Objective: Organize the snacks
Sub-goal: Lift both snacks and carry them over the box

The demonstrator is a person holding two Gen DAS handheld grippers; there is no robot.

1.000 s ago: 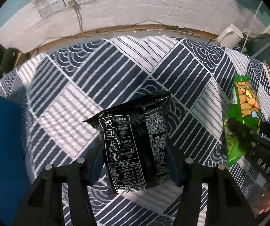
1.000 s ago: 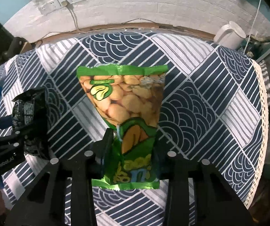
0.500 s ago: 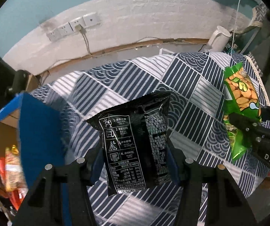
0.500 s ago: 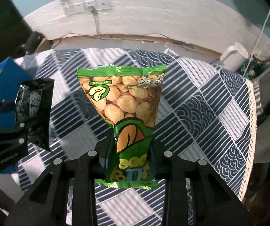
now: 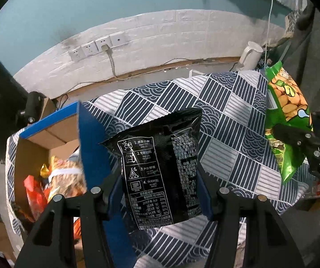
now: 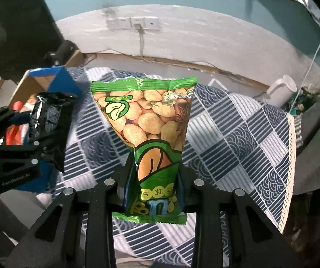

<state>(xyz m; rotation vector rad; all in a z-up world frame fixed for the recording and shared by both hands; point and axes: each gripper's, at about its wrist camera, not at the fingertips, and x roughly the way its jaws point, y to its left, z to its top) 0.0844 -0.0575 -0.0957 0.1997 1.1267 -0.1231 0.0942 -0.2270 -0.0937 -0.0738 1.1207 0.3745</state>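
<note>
Black snack bag [image 5: 160, 174]: white printed panel facing out, clamped at its lower half by the left hand-held gripper [image 5: 160, 197], held in the air above the patterned cloth [image 5: 233, 120]
Green snack bag [image 6: 151, 138]: picture of pale beans, pinched near its bottom seam by the right hand-held gripper [image 6: 153, 192], jaws clenched narrow on it, also aloft over the cloth
Cardboard box [image 5: 46, 134]: blue outside, open top, beside the black bag at the cloth's edge; orange and red packets [image 5: 35, 192] inside
Tabletop cover: navy and white wave-and-stripe squares
White jug [image 5: 249, 55]: far edge, near the wall
Wall sockets [image 5: 97, 45]: one cable plugged in
</note>
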